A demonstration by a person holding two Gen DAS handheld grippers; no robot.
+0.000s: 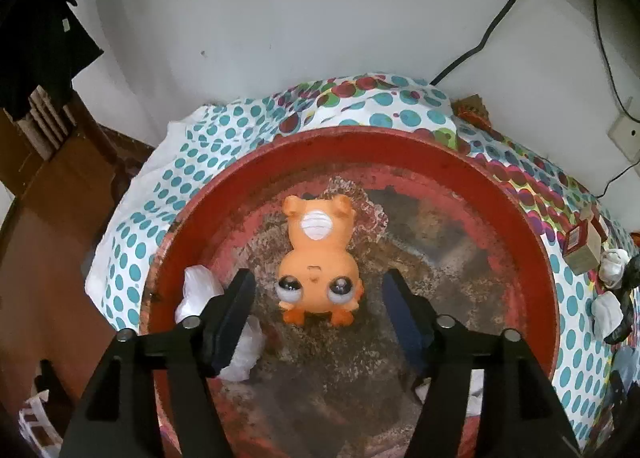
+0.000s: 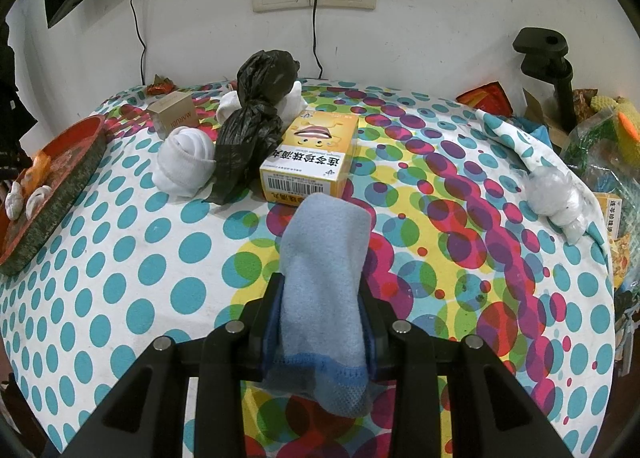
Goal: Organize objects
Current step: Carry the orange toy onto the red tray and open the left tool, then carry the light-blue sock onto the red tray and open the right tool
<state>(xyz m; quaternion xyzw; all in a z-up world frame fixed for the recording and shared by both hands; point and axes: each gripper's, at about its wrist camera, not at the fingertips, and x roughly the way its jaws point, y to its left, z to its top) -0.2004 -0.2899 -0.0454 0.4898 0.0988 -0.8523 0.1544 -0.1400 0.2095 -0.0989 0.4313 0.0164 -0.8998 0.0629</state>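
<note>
An orange toy animal (image 1: 316,258) lies on its back in the worn red round tray (image 1: 360,140). My left gripper (image 1: 319,278) hangs open just above it, one finger on each side of the toy's head, neither pad touching it. A crumpled white bundle (image 1: 198,288) lies in the tray beside the left finger. In the right wrist view my right gripper (image 2: 322,286) is shut on a light blue sock (image 2: 324,258) and holds it above the dotted tablecloth (image 2: 120,258). The tray (image 2: 76,138) with the orange toy (image 2: 38,170) shows at the far left there.
Behind the sock stand a yellow medicine box (image 2: 312,154), a knotted black plastic bag (image 2: 252,114), a rolled white sock (image 2: 184,162) and a small brown box (image 2: 174,112). A white plastic bundle (image 2: 556,194) lies at the right. Clutter crowds the right table edge. Cables hang from the wall sockets.
</note>
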